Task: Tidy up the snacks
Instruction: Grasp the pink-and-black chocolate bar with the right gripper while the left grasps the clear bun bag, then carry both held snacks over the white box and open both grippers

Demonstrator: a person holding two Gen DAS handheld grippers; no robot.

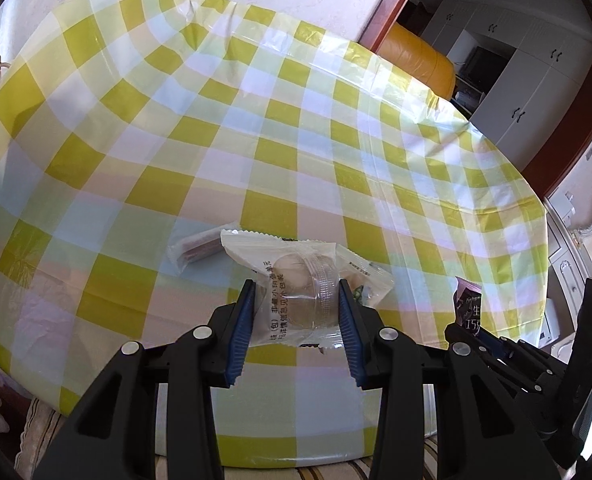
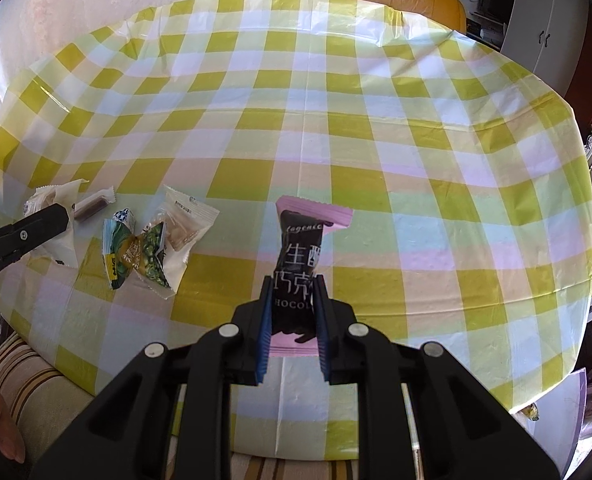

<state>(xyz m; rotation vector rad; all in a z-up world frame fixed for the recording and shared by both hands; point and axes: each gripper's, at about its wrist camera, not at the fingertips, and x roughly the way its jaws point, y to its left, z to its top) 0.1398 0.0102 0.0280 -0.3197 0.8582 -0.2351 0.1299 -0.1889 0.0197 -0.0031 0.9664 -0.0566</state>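
My left gripper [image 1: 296,296] is shut on a clear-and-white pastry packet [image 1: 296,284] with a round cake inside, held just above the table. A small packet with a dark red bar [image 1: 197,249] lies just beyond it. My right gripper [image 2: 293,292] is shut on a black and pink chocolate packet [image 2: 300,252], held upright; that packet also shows at the right in the left wrist view [image 1: 468,308]. In the right wrist view, the left gripper's finger [image 2: 39,222] reaches in from the left, over the white packet [image 2: 53,200].
Two green snack packets [image 2: 135,252], a clear packet with a brown biscuit [image 2: 183,224] and the small brown bar packet [image 2: 93,205] lie at the table's left. The yellow checked tablecloth [image 2: 376,140] covers the round table. An orange sofa [image 1: 416,60] stands beyond.
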